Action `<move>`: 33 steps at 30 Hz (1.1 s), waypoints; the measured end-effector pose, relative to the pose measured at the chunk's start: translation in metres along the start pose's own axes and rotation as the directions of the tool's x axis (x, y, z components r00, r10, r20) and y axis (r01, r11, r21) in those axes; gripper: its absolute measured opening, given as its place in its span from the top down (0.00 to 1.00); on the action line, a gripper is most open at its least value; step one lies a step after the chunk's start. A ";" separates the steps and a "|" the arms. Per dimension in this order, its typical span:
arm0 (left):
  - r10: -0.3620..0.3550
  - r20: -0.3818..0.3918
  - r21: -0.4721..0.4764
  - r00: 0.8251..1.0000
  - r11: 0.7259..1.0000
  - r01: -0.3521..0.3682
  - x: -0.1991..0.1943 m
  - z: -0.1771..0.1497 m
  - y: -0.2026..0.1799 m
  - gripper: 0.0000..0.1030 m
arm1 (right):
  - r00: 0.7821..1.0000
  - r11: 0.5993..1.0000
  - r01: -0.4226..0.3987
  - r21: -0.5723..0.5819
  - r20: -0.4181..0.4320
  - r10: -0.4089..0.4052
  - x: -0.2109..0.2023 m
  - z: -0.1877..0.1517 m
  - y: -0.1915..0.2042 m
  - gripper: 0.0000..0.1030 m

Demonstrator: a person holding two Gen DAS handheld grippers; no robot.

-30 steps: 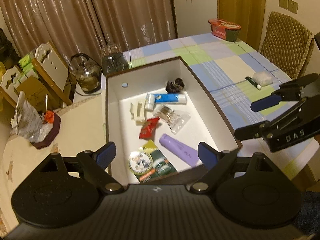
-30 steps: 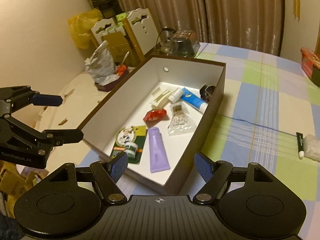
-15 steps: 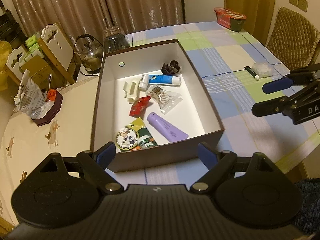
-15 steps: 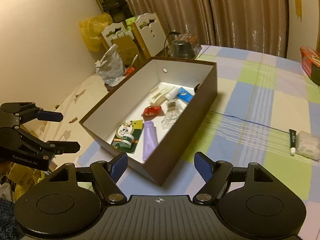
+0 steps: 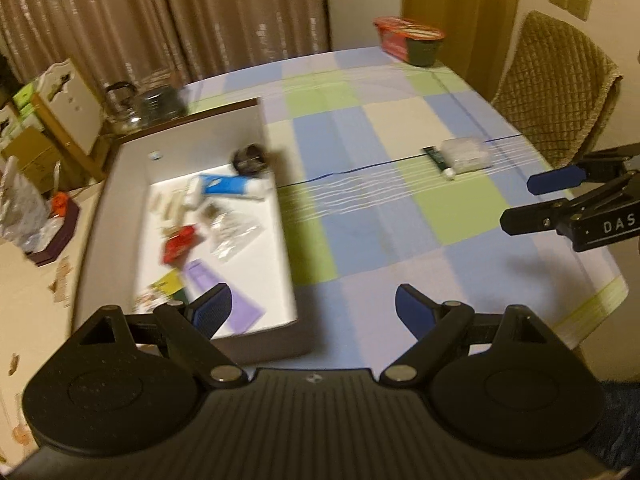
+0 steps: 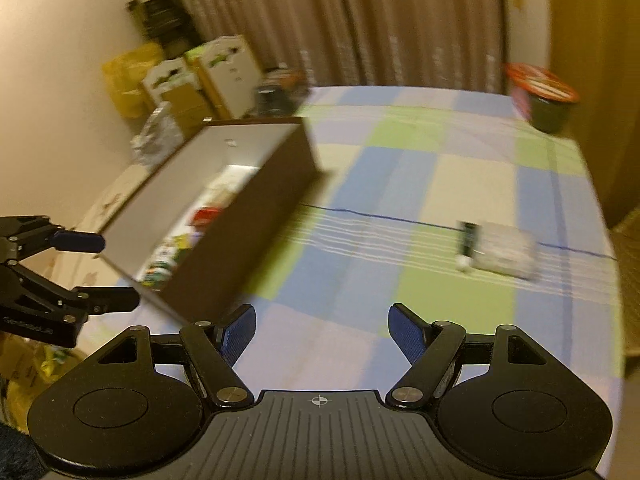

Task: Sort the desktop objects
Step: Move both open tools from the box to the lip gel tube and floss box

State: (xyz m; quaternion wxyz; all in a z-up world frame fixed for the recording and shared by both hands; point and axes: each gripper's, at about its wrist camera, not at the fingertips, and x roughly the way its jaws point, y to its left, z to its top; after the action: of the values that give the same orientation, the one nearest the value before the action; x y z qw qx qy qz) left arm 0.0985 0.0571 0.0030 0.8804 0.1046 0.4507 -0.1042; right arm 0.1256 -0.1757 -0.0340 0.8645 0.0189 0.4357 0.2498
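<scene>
Sorting step judged to be between placements: most small items already inside the brown box [image 5: 256, 344] with white lining, at the left of the checked table [image 5: 384, 216]. Inside, somewhat blurred: a blue and white tube [image 5: 232, 188] near the far end, a dark round thing [image 5: 250, 159] in the far right corner, a clear packet [image 5: 234, 234] mid-box, a red packet [image 5: 180, 242] beside it, a purple tube [image 5: 232, 304] at the near end.

Two things not yet in the box, well apart from it on the right side of the table: a slim dark tube with a white cap [image 6: 466, 242], touching or just beside a clear plastic packet [image 6: 506, 250]. Which of the two to take next, impossible to tell. A red-lidded bowl [image 5: 410, 38] at the far edge, seemingly not part of the sort.

Next move likely a reach by the right tongs [image 6: 320, 330] forward and to the right toward that pair, then a descent over one item with the fingers either side of it before closing.

Left tongs [image 5: 310, 308]: spread wide, empty, above the near end of the box and the table beside it, touching nothing. Right tongs: also spread wide, empty, above bare tablecloth, clear of the box wall and well short of the tube and packet. Both views smeared, so fine detail uncertain.
</scene>
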 end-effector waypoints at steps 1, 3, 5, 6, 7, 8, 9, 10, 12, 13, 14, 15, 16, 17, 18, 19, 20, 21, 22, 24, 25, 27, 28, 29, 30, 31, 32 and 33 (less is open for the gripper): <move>-0.009 0.001 0.003 1.000 1.000 0.009 0.004 0.004 -0.008 0.16 | 1.000 1.000 0.019 0.013 -0.003 -0.019 -0.003 -0.001 -0.011 0.26; -0.015 0.002 0.014 1.000 1.000 0.015 0.015 0.012 -0.026 0.16 | 0.999 0.998 0.052 0.035 -0.014 -0.052 -0.006 -0.003 -0.030 0.26; -0.017 0.001 0.022 1.000 1.000 0.016 0.026 0.020 -0.040 0.16 | 0.997 0.996 0.074 0.047 -0.026 -0.073 -0.009 -0.004 -0.048 0.26; -0.020 0.001 0.023 1.000 1.000 0.020 0.031 0.024 -0.046 0.16 | 0.996 0.995 0.083 0.050 -0.032 -0.081 -0.009 -0.005 -0.057 0.26; -0.024 0.001 0.024 1.000 0.999 0.024 0.036 0.028 -0.053 0.16 | 0.995 0.994 0.093 0.050 -0.036 -0.091 -0.010 -0.005 -0.064 0.26; -0.026 0.002 0.026 1.000 0.999 0.026 0.041 0.032 -0.058 0.16 | 0.995 0.994 0.099 0.048 -0.038 -0.097 -0.012 -0.005 -0.071 0.26; -0.027 0.002 0.028 1.000 0.999 0.027 0.046 0.036 -0.064 0.16 | 0.994 0.993 0.104 0.047 -0.040 -0.103 -0.013 -0.005 -0.079 0.26; -0.029 0.003 0.031 1.000 0.999 0.028 0.051 0.040 -0.069 0.16 | 0.994 0.993 0.106 0.047 -0.042 -0.104 -0.014 -0.006 -0.085 0.26; -0.031 0.004 0.035 1.000 0.999 0.031 0.061 0.048 -0.079 0.16 | 0.993 0.993 0.112 0.048 -0.045 -0.110 -0.016 -0.005 -0.098 0.26; -0.032 0.005 0.038 0.999 0.999 0.032 0.066 0.052 -0.085 0.16 | 0.993 0.992 0.114 0.047 -0.046 -0.111 -0.016 -0.005 -0.104 0.26; -0.034 0.005 0.042 0.999 0.999 0.034 0.070 0.056 -0.090 0.16 | 0.992 0.992 0.118 0.045 -0.048 -0.115 -0.016 -0.004 -0.110 0.26; -0.036 0.002 0.047 0.999 0.998 0.036 0.075 0.059 -0.094 0.16 | 0.991 0.992 0.122 0.044 -0.051 -0.120 -0.016 -0.003 -0.115 0.26; -0.038 -0.001 0.052 0.999 0.998 0.038 0.080 0.062 -0.099 0.16 | 0.991 0.991 0.127 0.043 -0.053 -0.124 -0.015 -0.002 -0.120 0.26; -0.041 -0.006 0.057 0.999 0.998 0.041 0.086 0.065 -0.103 0.16 | 0.990 0.990 0.131 0.042 -0.056 -0.129 -0.014 -0.001 -0.126 0.26; -0.044 -0.013 0.062 0.999 0.997 0.045 0.092 0.068 -0.107 0.16 | 0.989 0.990 0.136 0.041 -0.059 -0.133 -0.013 0.000 -0.131 0.26; -0.047 -0.021 0.066 0.999 0.997 0.049 0.097 0.071 -0.111 0.16 | 0.989 0.989 0.140 0.039 -0.061 -0.138 -0.012 0.001 -0.136 0.26; -0.051 -0.027 0.070 0.998 0.996 0.052 0.103 0.074 -0.115 0.16 | 0.988 0.989 0.143 0.039 -0.066 -0.140 -0.011 0.003 -0.141 0.26; -0.053 -0.031 0.074 0.998 0.996 0.056 0.108 0.077 -0.119 0.16 | 0.988 0.989 0.144 0.038 -0.070 -0.141 -0.011 0.005 -0.146 0.26; -0.056 -0.035 0.078 0.998 0.995 0.058 0.113 0.081 -0.122 0.16 | 0.987 0.989 0.143 0.036 -0.073 -0.140 -0.008 0.007 -0.150 0.26; -0.059 -0.041 0.085 0.997 0.994 0.063 0.122 0.087 -0.128 0.16 | 0.987 0.989 0.143 0.029 -0.081 -0.141 -0.004 0.012 -0.158 0.26; -0.061 -0.044 0.086 0.997 0.994 0.065 0.127 0.090 -0.130 0.16 | 0.986 0.989 0.144 0.025 -0.086 -0.141 -0.001 0.014 -0.162 0.26; -0.069 -0.051 0.086 0.996 0.994 0.073 0.138 0.095 -0.134 0.17 | 0.985 0.989 0.144 0.021 -0.096 -0.141 0.005 0.017 -0.170 0.26; -0.072 -0.054 0.086 0.996 0.993 0.077 0.144 0.098 -0.136 0.18 | 0.985 0.990 0.143 0.018 -0.101 -0.140 0.007 0.019 -0.174 0.26; -0.076 -0.058 0.085 0.995 0.993 0.081 0.150 0.101 -0.137 0.19 | 0.985 0.990 0.141 0.016 -0.105 -0.139 0.010 0.020 -0.178 0.26; -0.080 -0.064 0.084 0.995 0.993 0.085 0.155 0.103 -0.139 0.20 | 0.984 0.990 0.140 0.013 -0.110 -0.138 0.013 0.022 -0.181 0.26; -0.084 -0.071 0.082 0.994 0.993 0.089 0.161 0.105 -0.140 0.20 | 0.984 0.990 0.140 0.010 -0.116 -0.138 0.016 0.023 -0.185 0.26; -0.087 -0.078 0.082 0.993 0.992 0.094 0.167 0.107 -0.142 0.20 | 0.983 0.990 0.140 0.007 -0.122 -0.138 0.019 0.025 -0.189 0.26; -0.092 -0.085 0.082 0.992 0.992 0.099 0.173 0.109 -0.143 0.21 | 0.982 0.990 0.139 0.005 -0.127 -0.137 0.023 0.025 -0.192 0.26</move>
State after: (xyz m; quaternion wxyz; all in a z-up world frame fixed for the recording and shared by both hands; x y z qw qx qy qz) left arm 0.2417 -0.1256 -0.0890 0.8502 0.1250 0.4855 -0.1611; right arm 0.2358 -0.3286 -0.0832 0.8502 -0.0211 0.4916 0.1870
